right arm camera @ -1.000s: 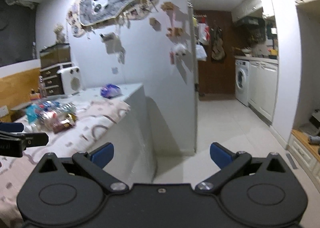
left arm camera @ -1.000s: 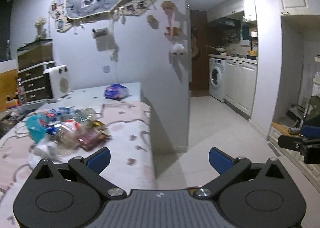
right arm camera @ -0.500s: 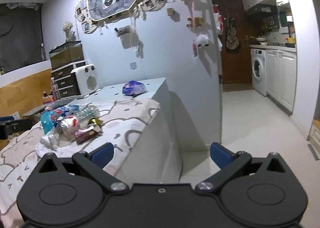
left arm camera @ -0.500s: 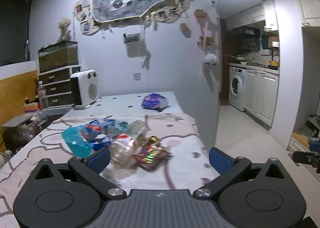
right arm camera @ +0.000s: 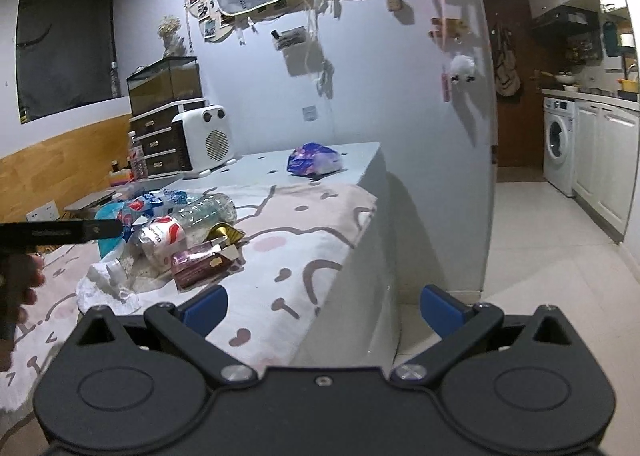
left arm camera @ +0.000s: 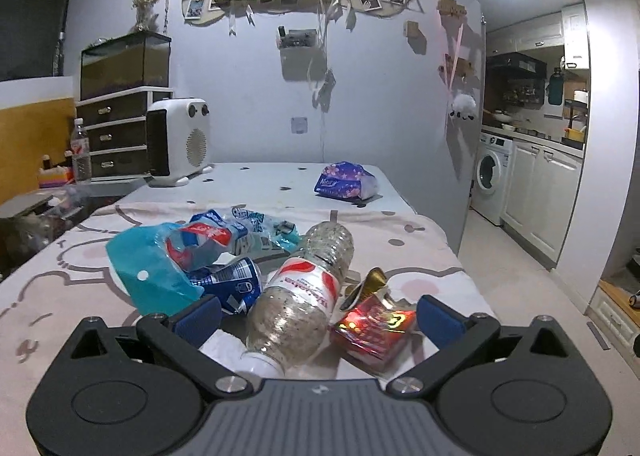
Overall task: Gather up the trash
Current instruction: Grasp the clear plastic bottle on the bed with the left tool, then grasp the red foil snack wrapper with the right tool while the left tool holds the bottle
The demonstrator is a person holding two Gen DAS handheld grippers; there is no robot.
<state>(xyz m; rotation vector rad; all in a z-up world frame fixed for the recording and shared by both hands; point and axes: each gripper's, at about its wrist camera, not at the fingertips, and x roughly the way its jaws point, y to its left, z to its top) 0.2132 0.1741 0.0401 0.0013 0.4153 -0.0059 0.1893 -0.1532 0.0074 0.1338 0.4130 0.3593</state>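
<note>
since a second ago both cameras have swung off the kitchen floor and onto the table, and the trash pile has come much closer, most of all for my left side. from the left wrist view, my left gripper (left arm camera: 318, 316) is spread wide with nothing between its blue pads, and the clear plastic bottle (left arm camera: 302, 292) lies directly ahead of it, partly inside the gap. its long axis runs nearly along my fingers, neck end toward me and base pointing away and a little right, so a straight close would take it across its width. just right of the bottle sits the shiny red wrapper (left arm camera: 374, 326), near my right pad; just left of the bottle is the blue can (left arm camera: 232, 288), half under the teal bag (left arm camera: 148, 272). well beyond the bottle, near the far end of the tablecloth (left arm camera: 420, 244), is a purple packet (left arm camera: 346, 186). from the right wrist view, my right gripper (right arm camera: 322, 310) is also wide and empty, aimed past the table corner; the bottle (right arm camera: 188, 224) lies off to its left and ahead, lengthwise across my line. i judge the left arm clearly nearer, so it should take the bottle first.
</note>
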